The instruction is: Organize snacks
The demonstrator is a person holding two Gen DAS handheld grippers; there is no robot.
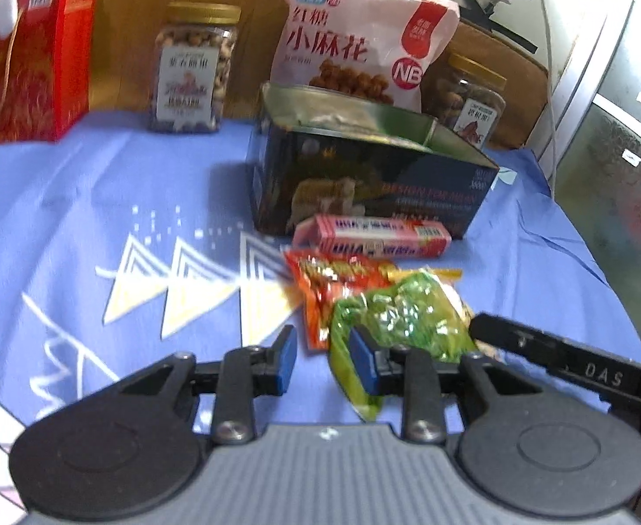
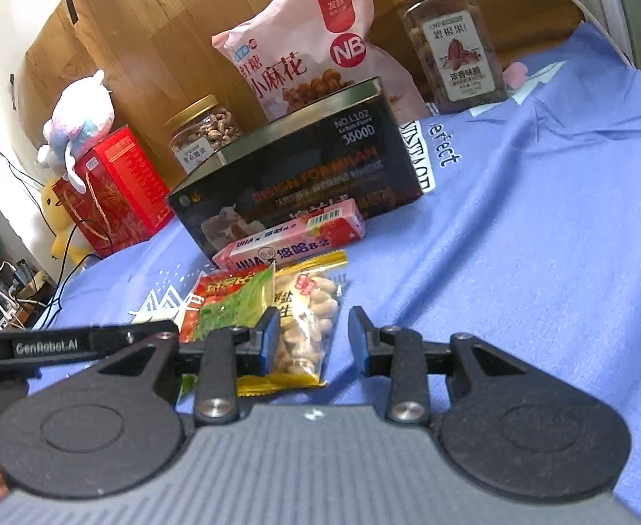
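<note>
Blue fingertips (image 1: pixel 285 361) parted over blue cloth (image 1: pixel 101 201); green packet (image 1: pixel 401 319) beside

At my twelve o'clock, the pink bag (image 2: pixel 316 52) says "NB". The black tin (image 2: pixel 302 175) says "NO.1102". The blue cloth (image 2: pixel 539 218) at two o'clock says "Perfect".

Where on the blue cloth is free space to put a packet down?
Free: the blue cloth right of the dark tin, below the lidded jar; also left of the tin, before the red box. Crowded: the small packets before the tin.
</note>
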